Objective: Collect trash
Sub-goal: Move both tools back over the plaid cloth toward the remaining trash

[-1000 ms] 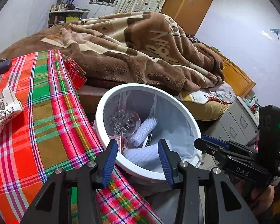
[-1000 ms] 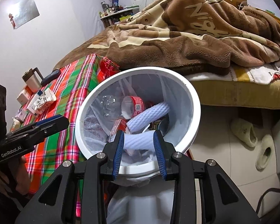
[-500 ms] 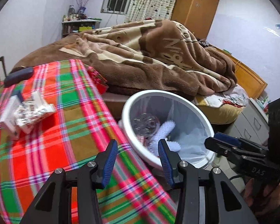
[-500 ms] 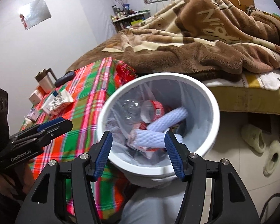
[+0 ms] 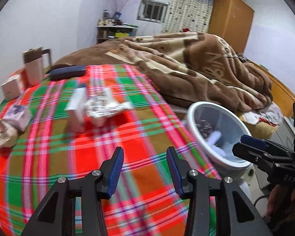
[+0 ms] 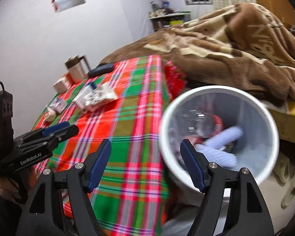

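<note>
- Left gripper [image 5: 145, 157] hangs released, empty, above the plaid tablecloth [image 5: 49, 157].
- Right gripper [image 6: 145, 153], jaws just opening, holds nothing near the white bin [image 6: 273, 129].
- Foam tubes [image 6: 224, 137] lie inside it.

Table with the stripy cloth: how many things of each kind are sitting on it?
Mug: 1
Dark case: 1
Boxes: 2
Packets: 3, though the blur makes these hard to tell apart
Total: 7
</note>
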Motion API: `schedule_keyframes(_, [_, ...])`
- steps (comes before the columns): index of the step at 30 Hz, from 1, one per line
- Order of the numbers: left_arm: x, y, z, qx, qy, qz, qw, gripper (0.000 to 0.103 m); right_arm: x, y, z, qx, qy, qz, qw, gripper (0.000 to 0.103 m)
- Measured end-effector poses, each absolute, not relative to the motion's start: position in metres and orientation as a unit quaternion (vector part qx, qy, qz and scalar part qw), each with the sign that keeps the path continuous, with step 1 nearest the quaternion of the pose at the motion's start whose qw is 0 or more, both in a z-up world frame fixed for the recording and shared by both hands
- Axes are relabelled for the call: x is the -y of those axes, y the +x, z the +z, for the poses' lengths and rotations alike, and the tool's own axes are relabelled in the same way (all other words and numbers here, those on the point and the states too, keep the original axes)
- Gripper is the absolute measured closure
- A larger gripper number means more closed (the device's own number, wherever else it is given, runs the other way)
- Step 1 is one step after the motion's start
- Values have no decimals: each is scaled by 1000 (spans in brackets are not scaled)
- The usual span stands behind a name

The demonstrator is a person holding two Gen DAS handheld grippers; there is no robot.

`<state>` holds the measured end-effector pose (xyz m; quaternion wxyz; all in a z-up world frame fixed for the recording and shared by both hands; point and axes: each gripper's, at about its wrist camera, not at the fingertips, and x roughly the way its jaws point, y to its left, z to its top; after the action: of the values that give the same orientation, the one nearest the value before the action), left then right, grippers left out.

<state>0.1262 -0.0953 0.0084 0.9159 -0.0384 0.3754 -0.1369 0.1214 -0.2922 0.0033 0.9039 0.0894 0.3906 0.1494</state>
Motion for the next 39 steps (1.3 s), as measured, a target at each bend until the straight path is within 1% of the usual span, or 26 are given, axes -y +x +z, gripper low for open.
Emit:
schedule_keyframes(10, [12,127,6,-372,-53,-55,925,58,231,145,6,-414,61,213,883,29])
schedule_keyframes(19, [-54,141,5,-368,-73,16,927,58,198,162,17,-402,44,229,885,29])
schedule_keyframes(23, [-79,151,3,-365,-93,42,925,58,188,170,20,-396,46,233,887,35])
schedule_keyframes(25, [-88,157,0,-365,-103,54,924,53,184,174,20,-396,47,234,887,35])
schedule_keyframes(27, [-96,164,-3,-365,-113,64,922,51,182,178,20,-396,48,234,887,36])
schedule_keyframes(33, [-110,187,-15,-373,-130,91,914,51,172,188,19,-397,49,235,886,38])
schedule_keyframes(35, [-113,194,-20,-377,-131,101,911,51,167,192,18,-398,50,237,885,41])
schedule_keyframes(39, [-120,205,-31,-391,-130,126,903,51,157,198,17,-400,48,242,883,41])
